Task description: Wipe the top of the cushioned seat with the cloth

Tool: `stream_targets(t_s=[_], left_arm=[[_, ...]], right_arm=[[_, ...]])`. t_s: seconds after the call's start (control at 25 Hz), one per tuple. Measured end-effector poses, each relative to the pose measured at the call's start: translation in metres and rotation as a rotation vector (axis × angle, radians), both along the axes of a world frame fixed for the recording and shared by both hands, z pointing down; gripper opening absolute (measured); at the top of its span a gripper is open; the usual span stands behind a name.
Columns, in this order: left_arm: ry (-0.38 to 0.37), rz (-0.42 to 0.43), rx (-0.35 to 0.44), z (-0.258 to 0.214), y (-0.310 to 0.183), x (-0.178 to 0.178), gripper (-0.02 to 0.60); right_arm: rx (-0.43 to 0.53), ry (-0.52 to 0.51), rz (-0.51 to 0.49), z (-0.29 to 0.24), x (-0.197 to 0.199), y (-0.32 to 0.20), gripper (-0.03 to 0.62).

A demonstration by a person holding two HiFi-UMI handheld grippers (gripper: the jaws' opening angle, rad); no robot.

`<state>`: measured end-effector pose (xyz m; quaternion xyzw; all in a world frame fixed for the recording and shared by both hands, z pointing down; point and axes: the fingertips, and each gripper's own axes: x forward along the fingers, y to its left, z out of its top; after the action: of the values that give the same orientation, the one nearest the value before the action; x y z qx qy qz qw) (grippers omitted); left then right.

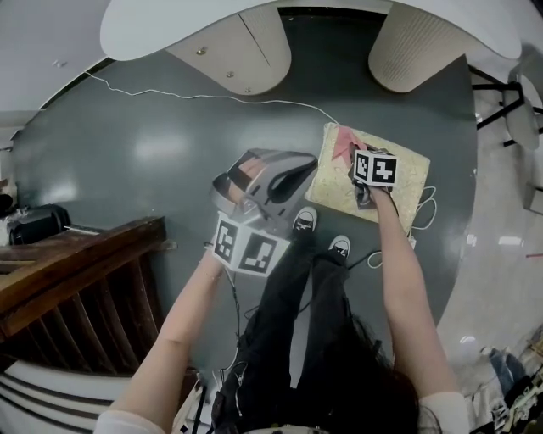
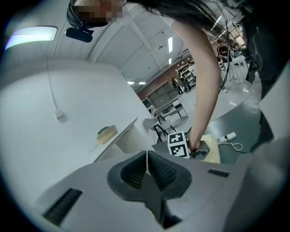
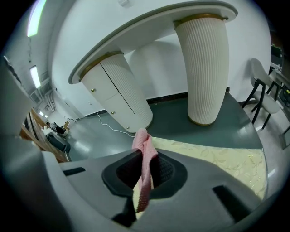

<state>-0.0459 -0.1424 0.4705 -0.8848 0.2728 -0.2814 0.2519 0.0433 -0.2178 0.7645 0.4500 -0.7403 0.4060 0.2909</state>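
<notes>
The cushioned seat (image 1: 399, 174) is a pale cream square with a leaf pattern, lying on the grey floor ahead of the person's shoes. A pink cloth (image 1: 342, 142) lies bunched on its far left corner. My right gripper (image 1: 363, 188) is over the seat, shut on the pink cloth (image 3: 145, 156), which hangs in a fold between its jaws above the seat (image 3: 217, 161). My left gripper (image 1: 273, 176) hovers left of the seat, jaws shut with nothing between them. In the left gripper view my left gripper (image 2: 147, 168) looks toward the right gripper's marker cube (image 2: 178, 144) and the seat (image 2: 212, 152).
A white table top (image 1: 297, 17) on two ribbed pedestals (image 3: 204, 68) stands just beyond the seat. A white cable (image 1: 195, 95) runs across the floor. A wooden railing (image 1: 76, 271) is at the left. A chair (image 3: 265, 93) stands at the right.
</notes>
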Motion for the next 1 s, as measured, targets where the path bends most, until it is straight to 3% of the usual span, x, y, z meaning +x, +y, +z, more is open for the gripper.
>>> stream_targets(t_s=[0.2, 0.8, 1.0], left_arm=[[-0.02, 0.014, -0.034, 0.01, 0.001, 0.003, 0.012], [-0.006, 0.064, -0.047, 0.004, -0.002, 0.062, 0.012], [-0.01, 0.077, -0.057, 0.004, 0.002, 0.076, 0.012]], right_arm=[[-0.021, 0.091, 0.009, 0.013, 0.045, 0.01, 0.011], [-0.098, 0.269, 0.22, 0.017, 0.249, 0.064, 0.011], [-0.119, 0.292, 0.262, 0.014, 0.285, 0.081, 0.011]])
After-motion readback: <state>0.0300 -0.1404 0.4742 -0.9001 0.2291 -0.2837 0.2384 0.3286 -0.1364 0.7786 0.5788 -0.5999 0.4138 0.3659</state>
